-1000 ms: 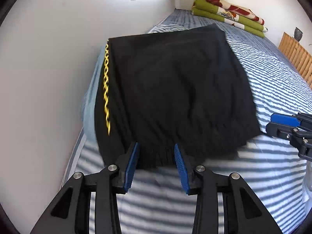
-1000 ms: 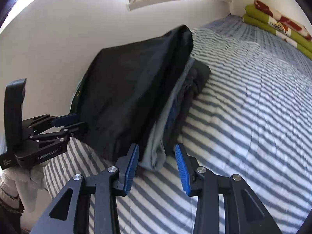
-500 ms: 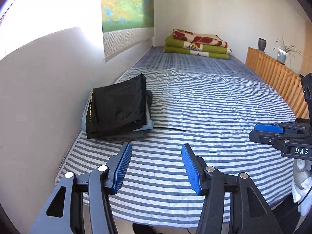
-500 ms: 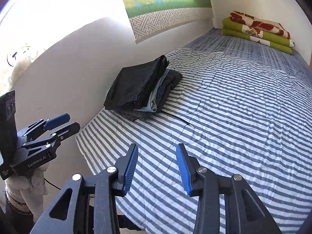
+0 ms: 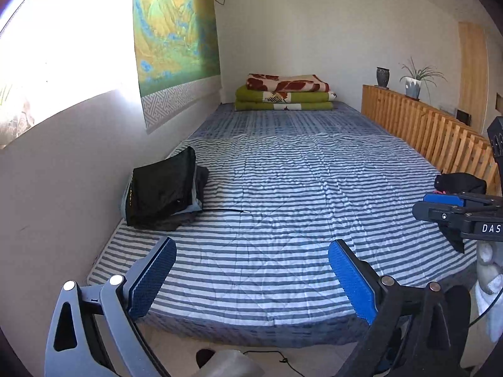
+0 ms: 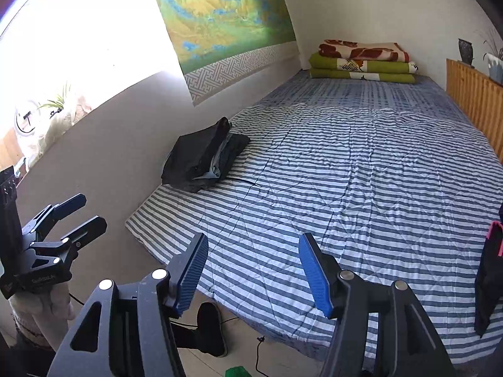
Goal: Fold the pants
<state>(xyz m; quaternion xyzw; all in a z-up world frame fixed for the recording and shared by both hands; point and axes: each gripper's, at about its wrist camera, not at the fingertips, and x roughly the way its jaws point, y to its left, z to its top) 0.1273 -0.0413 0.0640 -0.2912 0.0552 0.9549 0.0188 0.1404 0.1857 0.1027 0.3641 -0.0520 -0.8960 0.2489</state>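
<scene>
The folded black pants [image 5: 160, 188] lie on top of a small stack of folded clothes at the bed's left edge, against the wall; the stack shows again in the right wrist view [image 6: 201, 154]. Both grippers hang back over the foot of the striped bed [image 5: 283, 188], far from the stack. My left gripper [image 5: 251, 245] is wide open and holds nothing. My right gripper [image 6: 253, 238] is open and holds nothing too. Another dark garment [image 5: 459, 182] with pink trim [image 6: 490, 267] lies heaped at the bed's right edge, behind the right gripper [image 5: 440, 207].
Folded green and red blankets [image 5: 286, 94] lie at the far end of the bed. A wooden slatted rail [image 5: 424, 125] runs along the right side, with a pot and a plant on it. A white wall bounds the left. A dark shoe [image 6: 210, 326] and cables lie on the floor.
Both grippers have drawn back from the stack to the foot of the bed. The left gripper's fingers have spread wider. The black pants stay on the stack.
</scene>
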